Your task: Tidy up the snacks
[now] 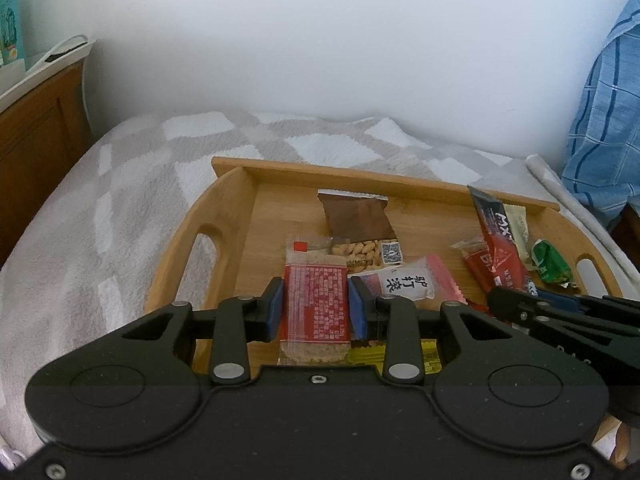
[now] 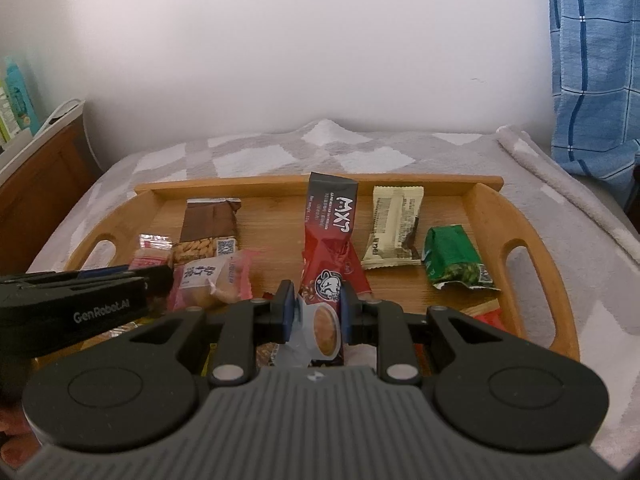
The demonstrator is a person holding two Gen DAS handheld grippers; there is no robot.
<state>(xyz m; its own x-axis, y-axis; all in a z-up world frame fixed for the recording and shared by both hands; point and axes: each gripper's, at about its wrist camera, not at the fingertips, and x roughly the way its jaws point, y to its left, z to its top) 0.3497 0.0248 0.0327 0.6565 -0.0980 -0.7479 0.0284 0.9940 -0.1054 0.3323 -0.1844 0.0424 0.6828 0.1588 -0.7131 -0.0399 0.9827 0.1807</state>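
A wooden tray [image 2: 520, 216] with cut-out handles sits on a grey and white checked blanket [image 2: 256, 152], snacks scattered across it. At its nine o'clock side, the left gripper [image 1: 316, 306] is clamped on a clear-wrapped grain bar [image 1: 315, 304] with a red panel of fine print too small to read; "GenRobot.AI" shows on the gripper's side in the right wrist view. Toward eleven o'clock lies a brown nut packet [image 2: 210, 226] with a window of nuts and a QR code. Just beside the bar rests a pink and white pastry pack [image 2: 212, 280] bearing three large black Chinese characters. At the centre, the right gripper [image 2: 316, 310] grips the lower end of a long red and black coffee stick [image 2: 330, 236] marked "MXT", printed with a cartoon face and a coffee cup; its top points to twelve o'clock. At one o'clock lies a cream bar wrapper [image 2: 394, 228], text illegible, and at three o'clock a crumpled green packet [image 2: 454, 260].
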